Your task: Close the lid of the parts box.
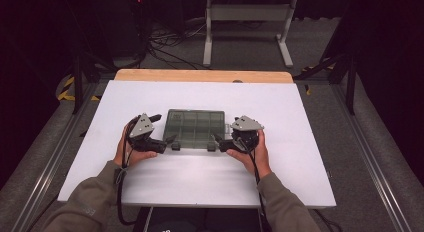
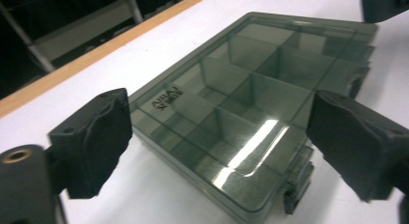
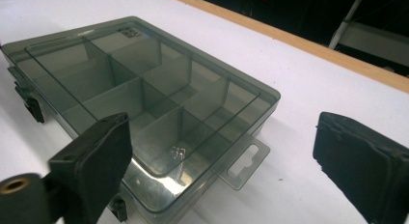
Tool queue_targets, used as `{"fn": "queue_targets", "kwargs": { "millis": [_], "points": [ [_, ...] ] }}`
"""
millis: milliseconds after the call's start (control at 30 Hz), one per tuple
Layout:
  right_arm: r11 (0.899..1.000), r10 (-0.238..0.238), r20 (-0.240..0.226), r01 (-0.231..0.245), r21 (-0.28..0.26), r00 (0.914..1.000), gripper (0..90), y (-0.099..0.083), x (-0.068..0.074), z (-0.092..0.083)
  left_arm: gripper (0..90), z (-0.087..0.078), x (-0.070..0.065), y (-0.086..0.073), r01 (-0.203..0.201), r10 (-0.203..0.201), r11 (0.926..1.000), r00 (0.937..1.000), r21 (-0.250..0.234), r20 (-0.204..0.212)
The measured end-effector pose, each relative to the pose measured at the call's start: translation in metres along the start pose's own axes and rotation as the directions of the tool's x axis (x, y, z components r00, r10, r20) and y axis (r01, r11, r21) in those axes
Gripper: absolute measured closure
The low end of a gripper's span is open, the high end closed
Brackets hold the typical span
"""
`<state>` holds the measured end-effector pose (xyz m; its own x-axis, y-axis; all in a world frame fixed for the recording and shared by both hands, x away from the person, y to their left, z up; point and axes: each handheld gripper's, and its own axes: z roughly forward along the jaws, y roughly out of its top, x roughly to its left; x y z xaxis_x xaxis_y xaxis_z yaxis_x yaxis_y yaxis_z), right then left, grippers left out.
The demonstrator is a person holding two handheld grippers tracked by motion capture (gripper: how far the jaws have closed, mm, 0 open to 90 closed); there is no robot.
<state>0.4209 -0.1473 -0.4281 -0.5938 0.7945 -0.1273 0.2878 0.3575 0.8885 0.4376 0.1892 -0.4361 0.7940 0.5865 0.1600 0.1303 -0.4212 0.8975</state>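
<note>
With both your left gripper (image 1: 171, 140) and right gripper (image 1: 218, 140) wide open and empty, take the light, stiff, slick smoky translucent plastic compartment box (image 1: 195, 126) mid-table by its front latches.

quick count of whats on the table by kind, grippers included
organiser box, smoky clear plastic, lid shut: 1
grippers, both open at the box's near corners: 2, the left gripper and the right gripper
total: 3
</note>
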Motion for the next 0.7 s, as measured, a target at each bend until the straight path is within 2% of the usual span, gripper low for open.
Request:
{"fn": "queue_targets", "kwargs": {
  "millis": [200, 400, 700],
  "points": [
    [1.0, -0.004, -0.008, 0.004, 0.005, 1.0, 5.7, -0.0002, 0.0, 0.0006, 5.8, -0.0009, -0.0002, 0.0003, -0.016, 0.016, 0.9999, 0.9999, 0.0, 0.002],
    [0.999, -0.035, -0.001, 0.035, 0.0, 0.9994, 6.4, 0.0015, 0.0021, -0.0007, 4.9, -0.0031, -0.0009, 0.001, -0.019, 0.019, 0.9998, 0.9998, 0.0, -0.001],
    [0.997, -0.076, -0.002, 0.076, 0.004, 0.9971, 6.7, 0.0049, 0.0068, -0.004, 5.1, -0.0082, -0.0029, 0.0032, -0.034, 0.034, 0.9991, 0.9994, -0.025, 0.004]
  ]
}}
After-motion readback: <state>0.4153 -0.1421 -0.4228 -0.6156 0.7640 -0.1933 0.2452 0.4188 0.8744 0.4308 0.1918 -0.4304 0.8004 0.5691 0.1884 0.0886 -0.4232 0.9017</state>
